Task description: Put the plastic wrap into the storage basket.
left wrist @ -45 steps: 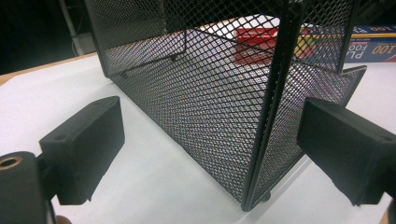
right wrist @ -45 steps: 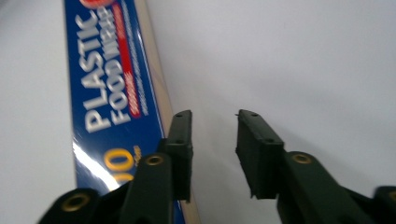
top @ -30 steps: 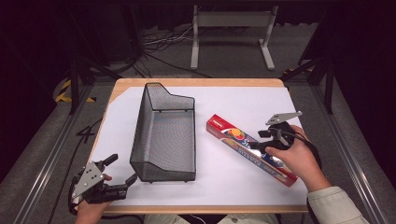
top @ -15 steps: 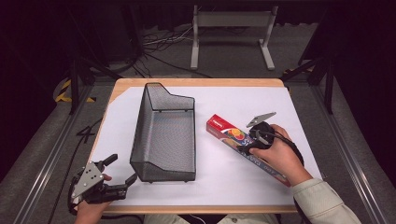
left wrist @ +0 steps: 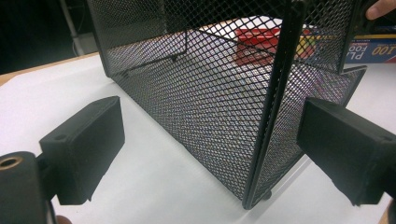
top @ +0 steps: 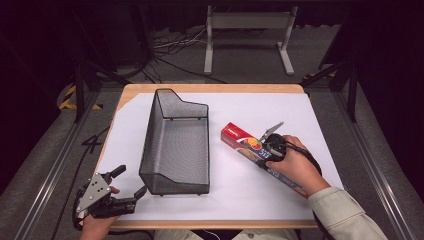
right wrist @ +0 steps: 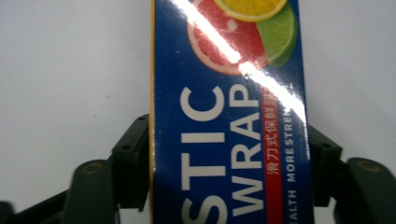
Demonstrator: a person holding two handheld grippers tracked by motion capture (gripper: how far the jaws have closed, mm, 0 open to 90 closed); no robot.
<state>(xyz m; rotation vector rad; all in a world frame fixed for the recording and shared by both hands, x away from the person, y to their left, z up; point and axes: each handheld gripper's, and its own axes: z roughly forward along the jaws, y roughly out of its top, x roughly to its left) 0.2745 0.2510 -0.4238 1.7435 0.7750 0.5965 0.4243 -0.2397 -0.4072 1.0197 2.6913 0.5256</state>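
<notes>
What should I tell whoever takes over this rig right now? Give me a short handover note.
Right gripper: down over the plastic wrap box, one jaw on each long side; whether it is clamped cannot be told.
Left gripper: open, holding nothing, at the near left corner of the mesh basket, not touching it.
Box lies flat on the white sheet, right of the basket; the basket holds nothing.
Done: right gripper set around the box.
Left, probably: close, lift, place the box in the basket, steadying it with the left if needed.

Looks like a lab or recording studio: dark surroundings, a white-covered wooden table (top: 320, 107) mid-frame, loose cables (top: 172, 47) on grey floor at upper left, a metal stand (top: 247, 20) top centre.
</notes>
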